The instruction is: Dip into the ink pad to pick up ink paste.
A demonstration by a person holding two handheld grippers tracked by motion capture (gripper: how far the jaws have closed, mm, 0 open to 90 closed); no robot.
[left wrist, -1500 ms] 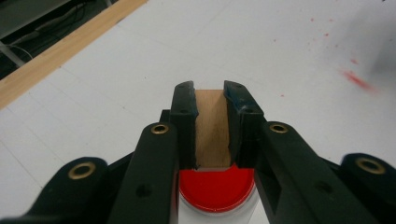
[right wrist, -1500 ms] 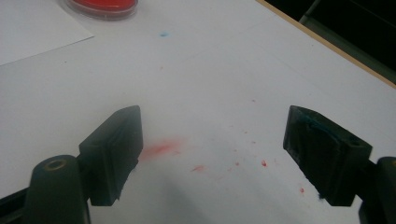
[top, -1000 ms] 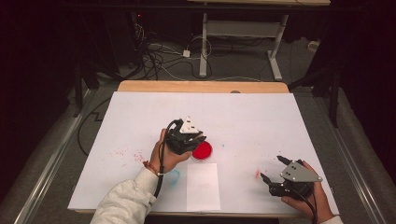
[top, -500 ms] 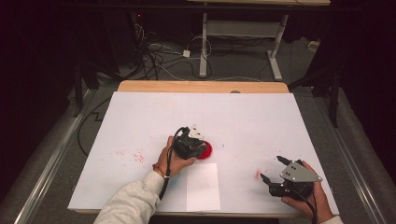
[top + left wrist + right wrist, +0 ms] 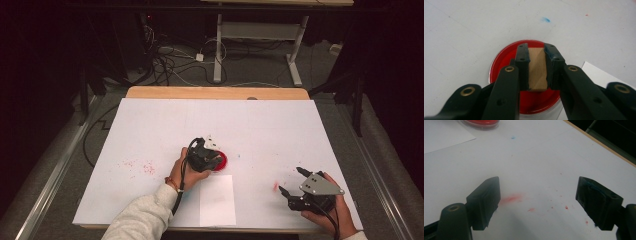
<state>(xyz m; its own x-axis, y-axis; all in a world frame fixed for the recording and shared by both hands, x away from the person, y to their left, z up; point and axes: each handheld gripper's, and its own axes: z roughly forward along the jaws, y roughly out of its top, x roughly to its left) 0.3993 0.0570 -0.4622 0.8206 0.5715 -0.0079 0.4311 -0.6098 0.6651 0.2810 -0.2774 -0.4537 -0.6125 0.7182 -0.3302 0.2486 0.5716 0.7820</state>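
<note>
My left gripper (image 5: 536,51) (image 5: 212,154) is shut on a small wooden block (image 5: 537,68) that looks like a stamp. It holds the block down in a round red ink pad (image 5: 501,62) (image 5: 221,160) near the middle of the white table sheet. Whether the block touches the ink I cannot tell. A white sheet of paper (image 5: 217,200) lies just in front of the pad. At the front right, my right gripper (image 5: 537,202) (image 5: 290,182) rests low over the sheet, open, with nothing between its pads.
The white table sheet (image 5: 260,125) carries red smears (image 5: 511,198) between my right jaws and red specks (image 5: 142,166) at the left. A small blue mark (image 5: 545,19) lies past the pad. The wooden table edge (image 5: 215,92) runs along the back, with cables on the floor beyond.
My left gripper has come down with the wooden block onto the red ink pad and tipped forward over it. The right gripper has stayed where it was.
</note>
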